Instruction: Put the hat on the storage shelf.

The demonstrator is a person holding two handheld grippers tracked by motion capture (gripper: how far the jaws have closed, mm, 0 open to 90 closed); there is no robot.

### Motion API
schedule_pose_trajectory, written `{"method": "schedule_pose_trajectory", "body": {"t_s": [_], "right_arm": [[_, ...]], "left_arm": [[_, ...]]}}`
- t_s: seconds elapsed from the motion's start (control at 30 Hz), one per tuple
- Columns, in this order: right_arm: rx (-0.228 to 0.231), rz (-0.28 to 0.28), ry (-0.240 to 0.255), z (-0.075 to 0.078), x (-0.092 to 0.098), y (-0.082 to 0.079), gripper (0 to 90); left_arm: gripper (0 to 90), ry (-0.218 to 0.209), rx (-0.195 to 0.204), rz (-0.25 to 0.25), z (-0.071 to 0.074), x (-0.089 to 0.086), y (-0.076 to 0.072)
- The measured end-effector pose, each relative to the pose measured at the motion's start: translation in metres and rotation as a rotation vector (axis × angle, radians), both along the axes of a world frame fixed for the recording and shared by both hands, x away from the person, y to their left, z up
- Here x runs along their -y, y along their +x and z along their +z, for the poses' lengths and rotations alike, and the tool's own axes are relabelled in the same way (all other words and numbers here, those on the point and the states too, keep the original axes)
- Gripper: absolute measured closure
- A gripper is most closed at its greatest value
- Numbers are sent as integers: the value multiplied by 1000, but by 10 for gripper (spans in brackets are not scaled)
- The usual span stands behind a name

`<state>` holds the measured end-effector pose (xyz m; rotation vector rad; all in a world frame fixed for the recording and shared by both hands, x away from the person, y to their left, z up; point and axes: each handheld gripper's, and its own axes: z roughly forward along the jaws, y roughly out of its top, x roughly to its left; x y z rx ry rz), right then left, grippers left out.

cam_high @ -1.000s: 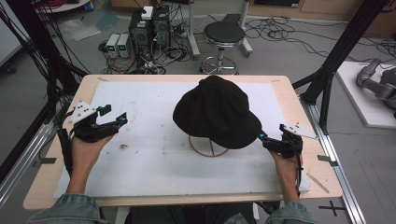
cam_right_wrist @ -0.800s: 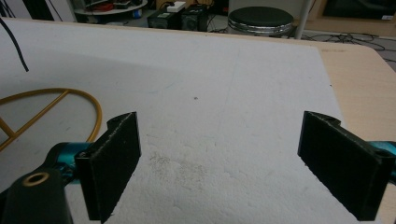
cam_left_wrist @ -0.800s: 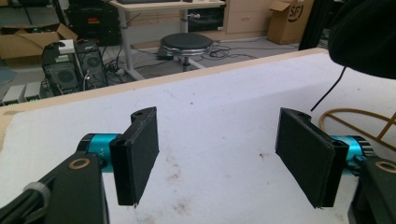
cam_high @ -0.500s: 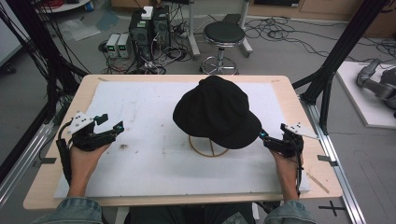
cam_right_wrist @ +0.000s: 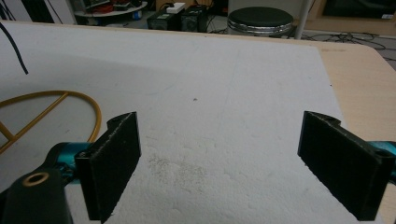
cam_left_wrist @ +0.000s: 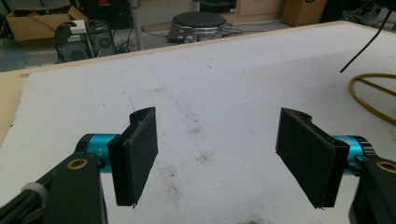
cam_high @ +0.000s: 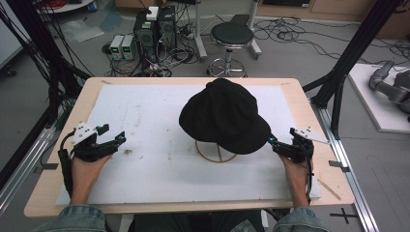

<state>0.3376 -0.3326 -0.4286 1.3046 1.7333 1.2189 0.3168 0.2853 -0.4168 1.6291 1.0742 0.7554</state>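
Note:
A black hat (cam_high: 223, 115) rests on a gold wire stand (cam_high: 212, 153) in the middle of the white foam board (cam_high: 145, 111). My left gripper (cam_high: 118, 140) is low over the board's left side, well clear of the hat, and stands open. In the left gripper view (cam_left_wrist: 219, 158) nothing lies between the jaws, and the stand's gold ring (cam_left_wrist: 373, 93) curves at the right edge. My right gripper (cam_high: 274, 144) sits just right of the hat's brim, open. The right gripper view (cam_right_wrist: 219, 163) has bare foam between the jaws and the gold ring (cam_right_wrist: 70, 100) at left.
The foam board lies on a wooden table (cam_high: 300, 92). A thin wooden stick (cam_high: 329, 188) lies near the right front corner. Beyond the far edge stand a round stool (cam_high: 232, 36) and electronics boxes (cam_high: 154, 29). Black frame posts (cam_high: 358, 53) flank the table.
My left gripper has slid a little toward the near edge of the table. The right gripper and the hat have stayed where they were.

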Motion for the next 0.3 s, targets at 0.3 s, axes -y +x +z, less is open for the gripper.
{"method": "schedule_pose_trajectory", "body": {"t_s": [0.3], "right_arm": [[-1,-2,0,0,0,0,130]], "left_arm": [[297,6,-11,2,-4,-3,1]]}}
